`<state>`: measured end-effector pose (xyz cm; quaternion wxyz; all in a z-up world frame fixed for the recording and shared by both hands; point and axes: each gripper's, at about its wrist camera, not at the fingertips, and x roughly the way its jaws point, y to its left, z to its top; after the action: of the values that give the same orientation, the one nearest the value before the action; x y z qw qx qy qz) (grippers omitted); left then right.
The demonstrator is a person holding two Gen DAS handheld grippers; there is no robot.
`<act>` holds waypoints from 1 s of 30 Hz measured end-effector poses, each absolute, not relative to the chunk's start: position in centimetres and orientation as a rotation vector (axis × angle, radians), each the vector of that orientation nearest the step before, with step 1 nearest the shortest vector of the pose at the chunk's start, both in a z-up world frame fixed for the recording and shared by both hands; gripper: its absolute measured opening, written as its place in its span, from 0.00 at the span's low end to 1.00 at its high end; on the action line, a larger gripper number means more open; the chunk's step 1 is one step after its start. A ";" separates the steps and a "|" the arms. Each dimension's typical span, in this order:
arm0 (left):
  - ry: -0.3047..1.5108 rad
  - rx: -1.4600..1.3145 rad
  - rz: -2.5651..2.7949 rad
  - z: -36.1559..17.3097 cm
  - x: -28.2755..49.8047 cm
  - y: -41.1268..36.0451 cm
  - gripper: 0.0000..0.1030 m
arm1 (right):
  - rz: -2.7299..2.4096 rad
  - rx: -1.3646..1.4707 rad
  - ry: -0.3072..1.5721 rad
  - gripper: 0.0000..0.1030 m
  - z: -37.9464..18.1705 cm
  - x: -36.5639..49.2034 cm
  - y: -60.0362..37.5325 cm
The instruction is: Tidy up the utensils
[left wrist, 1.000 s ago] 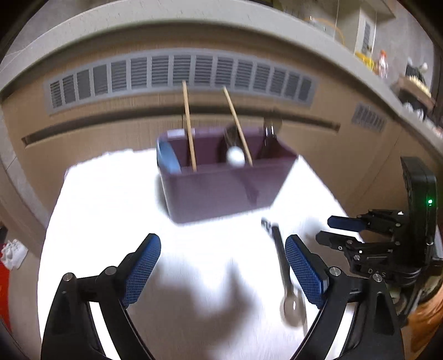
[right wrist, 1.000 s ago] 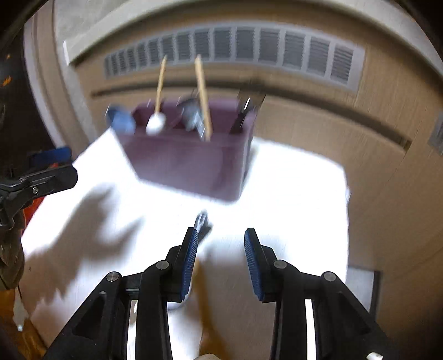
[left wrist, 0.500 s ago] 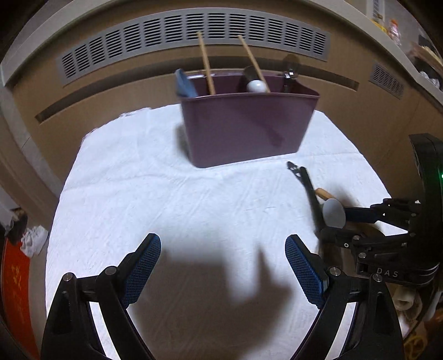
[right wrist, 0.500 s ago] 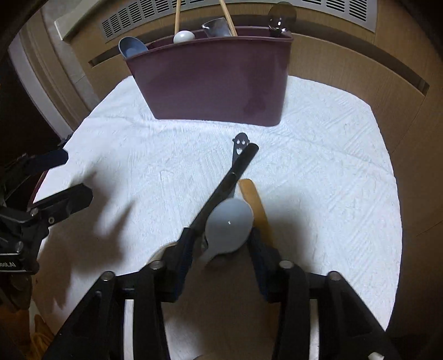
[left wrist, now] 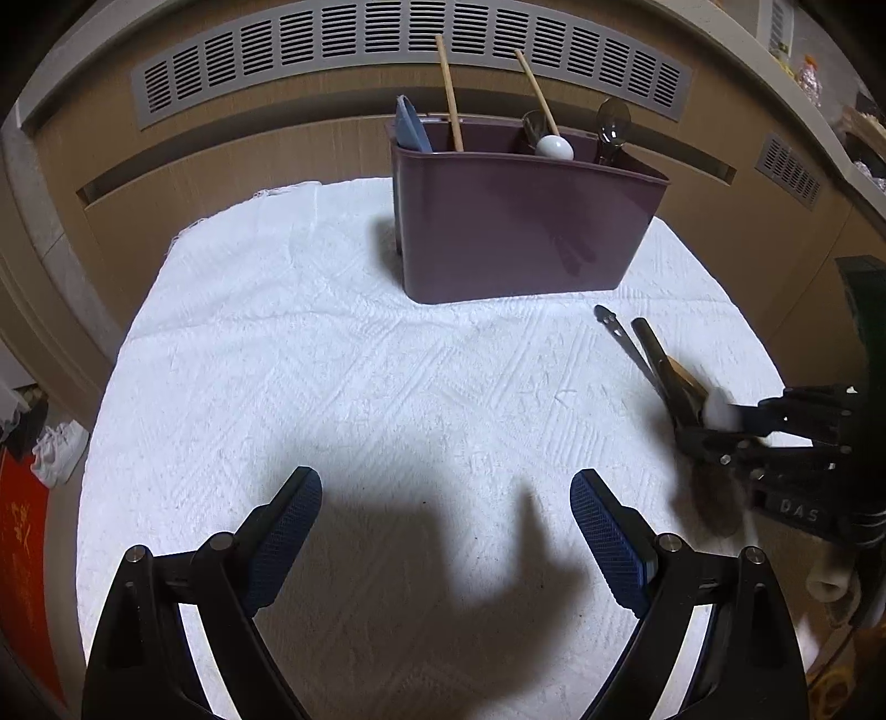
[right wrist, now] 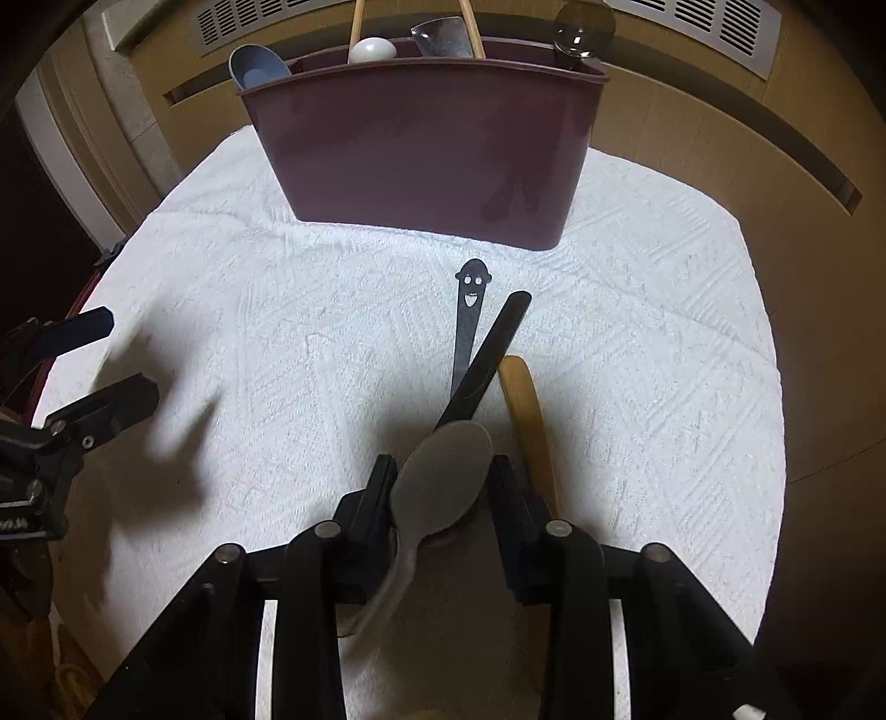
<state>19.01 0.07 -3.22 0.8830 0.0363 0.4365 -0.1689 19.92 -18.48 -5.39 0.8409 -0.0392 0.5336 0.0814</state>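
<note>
A grey spoon (right wrist: 437, 490) has its bowl between the fingers of my right gripper (right wrist: 441, 462). The jaws are closing and the pads touch both sides of the bowl. Under it on the white cloth (right wrist: 277, 343) lie a black smiley-face utensil (right wrist: 468, 310), a black handle (right wrist: 501, 338) and a wooden handle (right wrist: 526, 410). The purple caddy (right wrist: 421, 149) stands behind, holding chopsticks, spoons and a ladle. My left gripper (left wrist: 446, 487) hovers open over bare cloth, nothing between its fingers. In the left wrist view the right gripper (left wrist: 714, 423) is at the right edge, on the pile.
The cloth (left wrist: 332, 360) covers a small round table. A wooden cabinet with a vent grille (left wrist: 332, 50) runs close behind the caddy (left wrist: 515, 232). White shoes (left wrist: 58, 448) lie on the floor at the left. The left gripper (right wrist: 94, 354) is at the left edge of the right wrist view.
My right gripper came down over the utensil pile, took the grey spoon's bowl between its fingers and narrowed on it. The left gripper sank a little and stayed wide.
</note>
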 end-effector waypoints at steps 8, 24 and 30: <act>0.937 0.100 -0.410 -3.1 18.7 -2.3 0.89 | 0.240 -0.021 1.092 0.13 -4.0 18.4 -20.5; 0.934 0.041 -0.317 -3.1 18.2 2.5 0.89 | 0.472 0.130 1.117 0.17 -3.3 22.7 -13.8; 0.966 0.019 -0.365 -4.1 18.2 2.1 0.89 | 0.371 0.019 1.097 0.31 -3.9 22.3 -14.4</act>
<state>18.22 2.12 -4.08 0.8695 0.0091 0.4620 -0.1743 22.33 -14.38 -3.91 0.8368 0.0092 0.5185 0.1755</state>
